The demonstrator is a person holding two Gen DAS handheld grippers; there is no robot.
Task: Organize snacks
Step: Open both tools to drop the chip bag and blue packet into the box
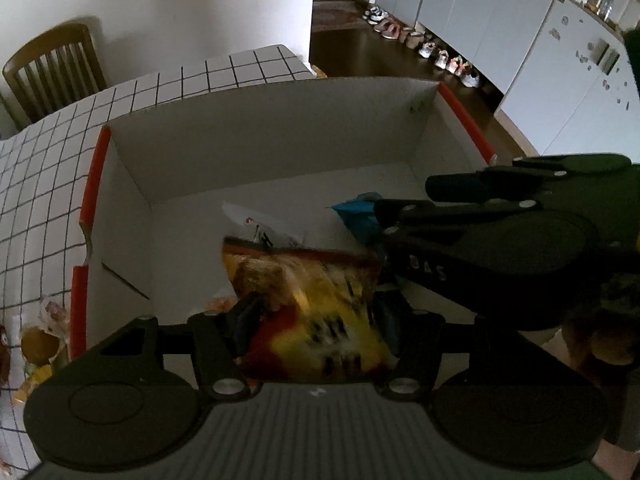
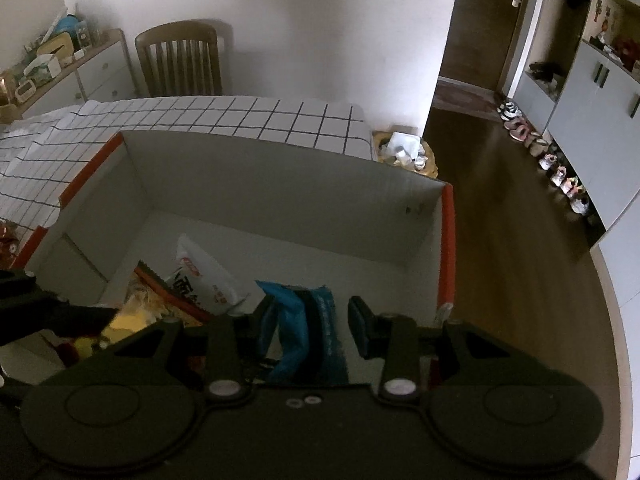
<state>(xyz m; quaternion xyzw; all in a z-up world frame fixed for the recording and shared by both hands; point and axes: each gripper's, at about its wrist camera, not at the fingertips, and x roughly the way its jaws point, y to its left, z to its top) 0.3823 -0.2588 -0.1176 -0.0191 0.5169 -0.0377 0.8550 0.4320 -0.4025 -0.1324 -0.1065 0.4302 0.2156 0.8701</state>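
Note:
A white cardboard box with red edges [image 1: 256, 152] [image 2: 280, 184] stands on the checked tablecloth. My left gripper [image 1: 316, 312] is shut on a yellow and red snack bag [image 1: 320, 312] over the box's near side. A white snack bag [image 1: 256, 224] [image 2: 208, 276] lies in the box behind it. My right gripper [image 2: 312, 324] is over the box's right part with its jaws apart around a blue snack packet [image 2: 300, 320], which lies loose between the fingers. The right gripper also shows at the right of the left wrist view [image 1: 500, 232], next to the blue packet [image 1: 356, 216].
More snack packets [image 1: 36, 344] lie on the tablecloth [image 1: 48, 184] left of the box. A wooden chair [image 2: 180, 60] stands behind the table. A basket of items [image 2: 404, 148] sits on the floor past the table's far corner. Shoes [image 2: 556, 164] line the cabinets.

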